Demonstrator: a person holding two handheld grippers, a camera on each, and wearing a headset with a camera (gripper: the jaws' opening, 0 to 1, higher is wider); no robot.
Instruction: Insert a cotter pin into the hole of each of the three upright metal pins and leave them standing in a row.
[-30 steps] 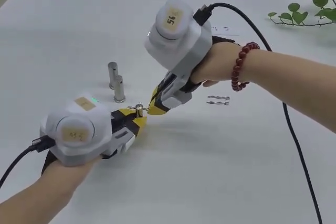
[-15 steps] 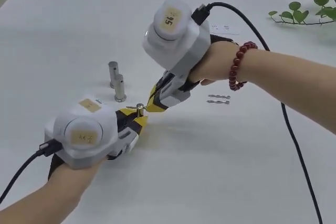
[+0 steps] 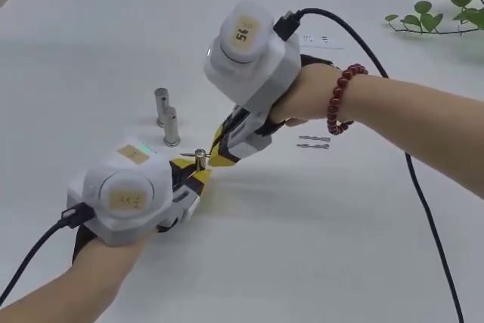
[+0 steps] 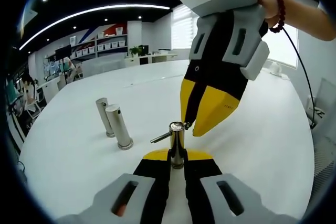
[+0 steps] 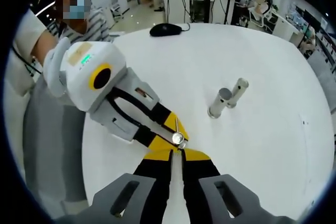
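Note:
My left gripper (image 3: 198, 166) (image 4: 177, 157) is shut on an upright metal pin (image 3: 200, 157) (image 4: 177, 142) just above the white table. A thin cotter pin (image 4: 161, 137) passes through the hole near its top and sticks out to one side. My right gripper (image 3: 215, 158) (image 5: 177, 150) comes down from above, shut on the cotter pin's head, with its yellow tips touching the pin's top (image 5: 179, 138). Two more metal pins (image 3: 162, 105) (image 3: 172, 127) stand close together behind, also seen as a pair (image 4: 118, 127) (image 5: 220, 102).
Two spare cotter pins (image 3: 314, 142) lie on the table to the right, under the right wrist. A black cable (image 3: 423, 187) trails along the right side. Plant leaves (image 3: 442, 5) sit at the far right corner. A person (image 5: 39, 51) stands beyond the table edge.
The left gripper has rolled slightly and shifted a little to the right. The right gripper has stayed at the pin's top, still pinching the cotter pin.

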